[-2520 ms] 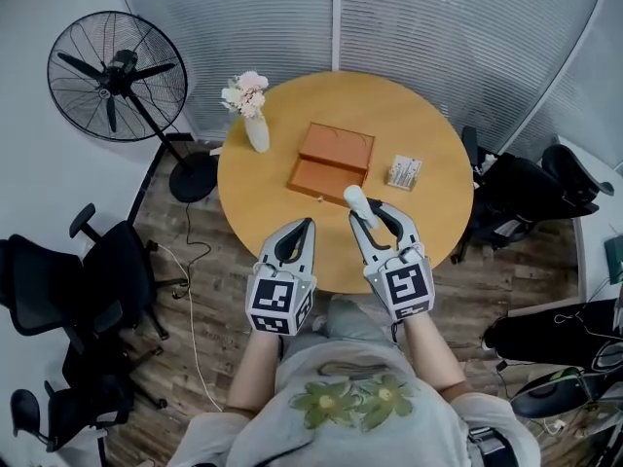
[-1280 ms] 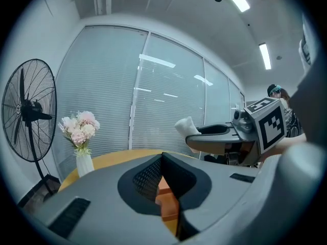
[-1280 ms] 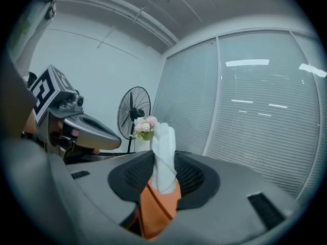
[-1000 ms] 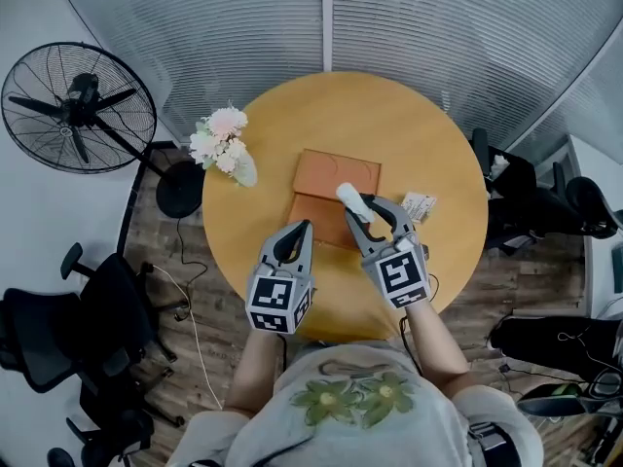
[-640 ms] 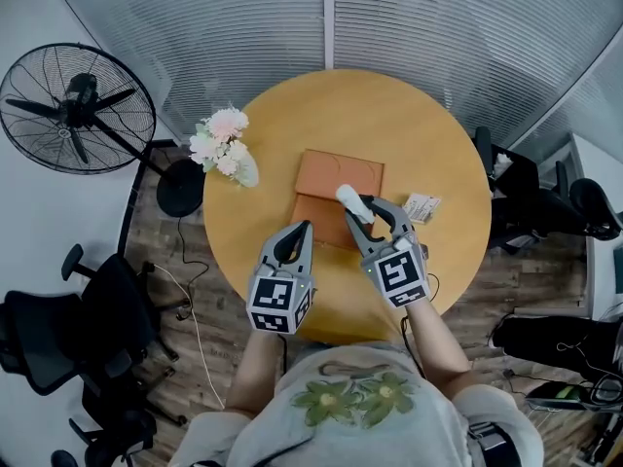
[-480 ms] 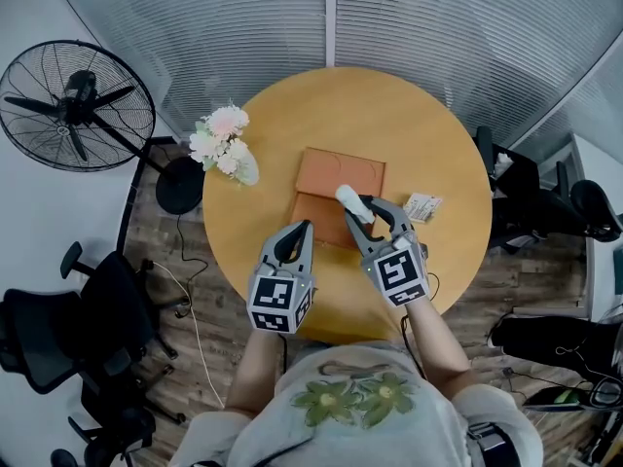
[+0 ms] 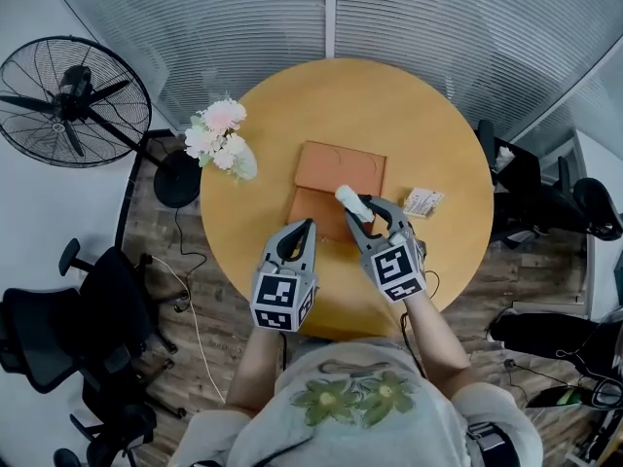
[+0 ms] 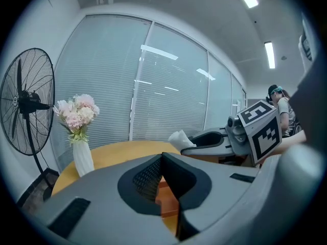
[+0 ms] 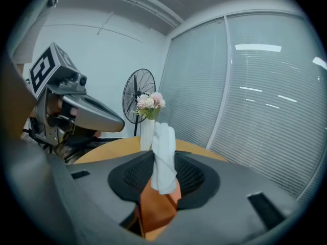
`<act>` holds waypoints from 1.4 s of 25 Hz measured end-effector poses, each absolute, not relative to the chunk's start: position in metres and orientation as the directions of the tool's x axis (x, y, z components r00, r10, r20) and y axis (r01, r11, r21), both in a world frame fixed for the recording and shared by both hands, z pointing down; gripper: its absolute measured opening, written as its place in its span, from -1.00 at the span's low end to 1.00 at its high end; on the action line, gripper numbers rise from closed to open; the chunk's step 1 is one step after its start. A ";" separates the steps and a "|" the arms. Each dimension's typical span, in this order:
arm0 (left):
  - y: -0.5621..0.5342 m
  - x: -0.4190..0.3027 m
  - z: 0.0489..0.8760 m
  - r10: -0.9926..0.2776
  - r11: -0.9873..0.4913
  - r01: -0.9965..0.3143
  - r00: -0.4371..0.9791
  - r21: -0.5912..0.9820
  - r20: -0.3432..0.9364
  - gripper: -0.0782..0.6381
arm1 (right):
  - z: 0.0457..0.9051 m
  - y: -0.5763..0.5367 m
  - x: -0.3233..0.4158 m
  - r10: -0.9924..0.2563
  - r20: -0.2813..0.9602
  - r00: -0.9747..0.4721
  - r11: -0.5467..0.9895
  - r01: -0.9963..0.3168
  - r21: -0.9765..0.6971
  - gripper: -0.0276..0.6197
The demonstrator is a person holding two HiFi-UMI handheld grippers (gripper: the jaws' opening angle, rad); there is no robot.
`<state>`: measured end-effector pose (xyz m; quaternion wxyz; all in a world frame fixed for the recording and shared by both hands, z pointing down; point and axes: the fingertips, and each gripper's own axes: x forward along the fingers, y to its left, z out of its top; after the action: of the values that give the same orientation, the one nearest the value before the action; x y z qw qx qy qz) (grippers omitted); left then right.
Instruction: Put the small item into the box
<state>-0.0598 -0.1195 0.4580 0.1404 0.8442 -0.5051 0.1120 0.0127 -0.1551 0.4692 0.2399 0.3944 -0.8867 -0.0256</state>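
The right tongs (image 7: 363,212) pinch the small item (image 7: 348,197) over the box (image 7: 341,168) at the table's (image 7: 409,115) middle; bare wood runs to the far edge. The left tongs (image 7: 304,228) (pressed together) hang by the near edge. The pinch shows clearest in the right gripper view.

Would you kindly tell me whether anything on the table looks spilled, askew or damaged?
Nothing stands out. The vase stands upright, the orange box lies open on the table, the small packet lies beside it, and the right gripper holds the white item above the box.
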 end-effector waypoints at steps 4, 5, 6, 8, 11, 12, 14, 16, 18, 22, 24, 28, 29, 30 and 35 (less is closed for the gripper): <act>-0.120 -0.059 0.461 -0.819 -0.451 -0.884 0.464 0.120 0.338 -0.77 | 0.477 -0.155 0.015 -0.705 0.425 -0.568 0.690 -0.686 0.229 -0.50; -0.121 -0.058 0.462 -0.819 -0.451 -0.885 0.463 0.120 0.339 -0.77 | 0.480 -0.156 0.016 -0.704 0.428 -0.567 0.691 -0.688 0.224 -0.50; -0.122 -0.058 0.463 -0.819 -0.450 -0.885 0.462 0.120 0.341 -0.77 | 0.481 -0.157 0.016 -0.702 0.432 -0.566 0.691 -0.687 0.223 -0.50; -0.123 -0.059 0.465 -0.818 -0.448 -0.886 0.461 0.122 0.345 -0.77 | 0.485 -0.158 0.016 -0.698 0.438 -0.566 0.695 -0.683 0.225 -0.50; -0.125 -0.060 0.469 -0.817 -0.445 -0.887 0.459 0.124 0.349 -0.77 | 0.492 -0.162 0.015 -0.694 0.448 -0.564 0.699 -0.677 0.230 -0.50; -0.126 -0.061 0.470 -0.817 -0.444 -0.887 0.459 0.126 0.350 -0.77 | 0.495 -0.163 0.015 -0.692 0.453 -0.563 0.700 -0.676 0.230 -0.50; -0.127 -0.061 0.472 -0.815 -0.443 -0.887 0.459 0.130 0.354 -0.77 | 0.502 -0.164 0.015 -0.687 0.462 -0.561 0.703 -0.674 0.228 -0.50; -0.128 -0.061 0.475 -0.813 -0.442 -0.887 0.459 0.134 0.358 -0.77 | 0.507 -0.164 0.015 -0.683 0.470 -0.559 0.705 -0.673 0.223 -0.50; -0.129 -0.061 0.477 -0.812 -0.440 -0.887 0.459 0.137 0.361 -0.77 | 0.510 -0.165 0.015 -0.678 0.479 -0.558 0.709 -0.667 0.227 -0.50; -0.130 -0.059 0.479 -0.810 -0.439 -0.888 0.458 0.140 0.367 -0.77 | 0.517 -0.165 0.016 -0.665 0.497 -0.558 0.720 -0.657 0.225 -0.50; -0.131 -0.060 0.481 -0.809 -0.437 -0.888 0.457 0.140 0.370 -0.77 | 0.521 -0.166 0.015 -0.659 0.505 -0.558 0.724 -0.653 0.222 -0.50; -0.129 -0.061 0.484 -0.808 -0.434 -0.890 0.453 0.141 0.377 -0.77 | 0.529 -0.164 0.014 -0.648 0.517 -0.559 0.729 -0.652 0.210 -0.50; -0.129 -0.061 0.484 -0.807 -0.433 -0.890 0.452 0.141 0.379 -0.77 | 0.530 -0.164 0.013 -0.646 0.520 -0.559 0.731 -0.650 0.210 -0.50; -0.129 -0.061 0.485 -0.807 -0.432 -0.891 0.451 0.141 0.380 -0.77 | 0.531 -0.165 0.013 -0.644 0.523 -0.558 0.732 -0.647 0.211 -0.50; -0.130 -0.061 0.487 -0.805 -0.429 -0.892 0.449 0.142 0.386 -0.77 | 0.539 -0.167 0.013 -0.635 0.537 -0.555 0.738 -0.641 0.209 -0.50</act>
<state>-0.0607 -0.1300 0.4872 0.1648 0.8352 -0.5080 0.1310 0.0125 -0.1672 0.5385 0.3024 0.3617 -0.8819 0.0056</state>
